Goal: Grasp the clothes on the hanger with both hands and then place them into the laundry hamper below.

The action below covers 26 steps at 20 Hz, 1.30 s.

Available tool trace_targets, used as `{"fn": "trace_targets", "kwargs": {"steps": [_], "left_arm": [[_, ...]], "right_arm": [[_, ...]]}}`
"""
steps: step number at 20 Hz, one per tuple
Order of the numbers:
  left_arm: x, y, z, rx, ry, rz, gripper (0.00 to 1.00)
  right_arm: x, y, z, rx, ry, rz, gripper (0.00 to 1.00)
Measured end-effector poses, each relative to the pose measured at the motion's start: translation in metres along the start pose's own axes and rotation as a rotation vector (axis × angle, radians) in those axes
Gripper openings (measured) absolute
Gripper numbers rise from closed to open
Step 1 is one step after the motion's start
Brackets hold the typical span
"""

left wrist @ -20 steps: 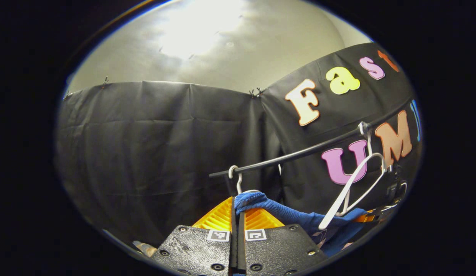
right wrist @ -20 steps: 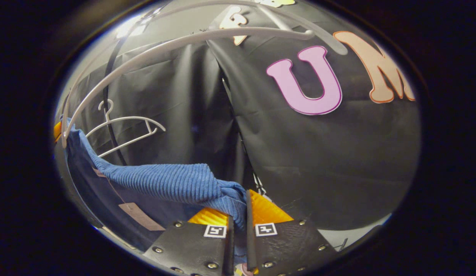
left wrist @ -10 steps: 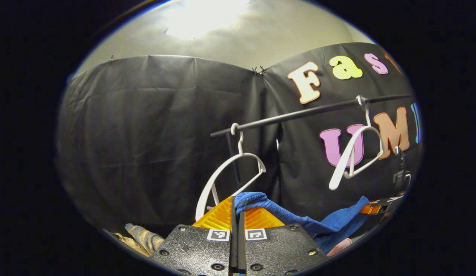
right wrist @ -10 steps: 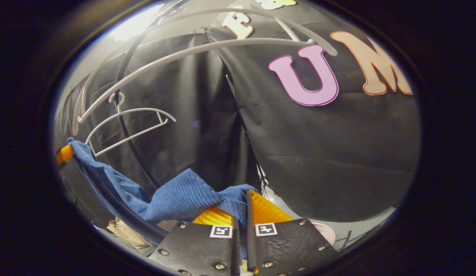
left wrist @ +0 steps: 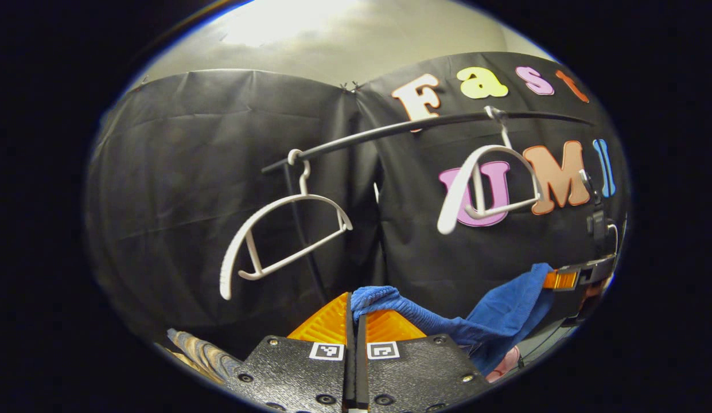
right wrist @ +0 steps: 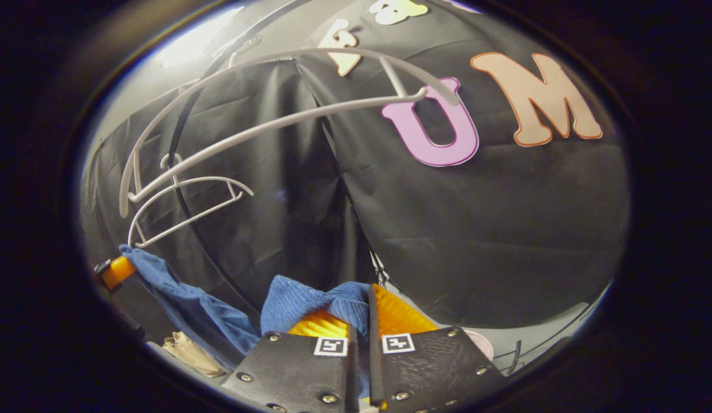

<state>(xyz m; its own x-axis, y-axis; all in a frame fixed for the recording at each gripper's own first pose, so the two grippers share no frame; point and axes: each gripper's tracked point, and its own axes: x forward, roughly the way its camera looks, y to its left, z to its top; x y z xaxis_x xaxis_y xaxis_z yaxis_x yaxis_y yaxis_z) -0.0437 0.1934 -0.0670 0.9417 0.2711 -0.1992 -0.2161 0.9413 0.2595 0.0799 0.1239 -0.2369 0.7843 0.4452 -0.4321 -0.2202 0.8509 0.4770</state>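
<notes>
Both tools pinched shut on the blue ribbed knit garment (left wrist: 493,312): left tool (left wrist: 356,310) and right tool (right wrist: 361,310) each clamp an end. It sags between them, below the white hangers (left wrist: 287,235). Soft, light, floppy; edge grips look adequate.

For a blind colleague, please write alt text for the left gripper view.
The left gripper is shut on one end of a blue garment, which sags across to the right gripper holding its other end. Above, two bare white hangers hang from a dark rail, against the black cloth wall.
</notes>
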Motion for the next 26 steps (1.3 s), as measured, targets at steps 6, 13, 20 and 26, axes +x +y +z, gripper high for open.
{"fn": "trace_targets", "kwargs": {"steps": [6,13,20,26], "left_arm": [[0.009,-0.063,-0.020,-0.004,0.033,-0.164,0.00],[0.022,-0.156,-0.020,-0.009,0.000,-0.407,0.01],[0.044,-0.225,-0.023,-0.100,0.014,-0.613,0.01],[0.074,-0.230,-0.073,-0.093,0.119,-0.592,0.01]], "right_arm": [[-0.026,0.000,0.048,0.003,-0.106,-0.029,0.07],[-0.068,-0.014,0.112,-0.015,-0.256,-0.098,0.07],[-0.092,-0.033,0.147,-0.035,-0.333,-0.164,0.07],[-0.079,-0.053,0.107,-0.018,-0.252,-0.203,0.07]]}}
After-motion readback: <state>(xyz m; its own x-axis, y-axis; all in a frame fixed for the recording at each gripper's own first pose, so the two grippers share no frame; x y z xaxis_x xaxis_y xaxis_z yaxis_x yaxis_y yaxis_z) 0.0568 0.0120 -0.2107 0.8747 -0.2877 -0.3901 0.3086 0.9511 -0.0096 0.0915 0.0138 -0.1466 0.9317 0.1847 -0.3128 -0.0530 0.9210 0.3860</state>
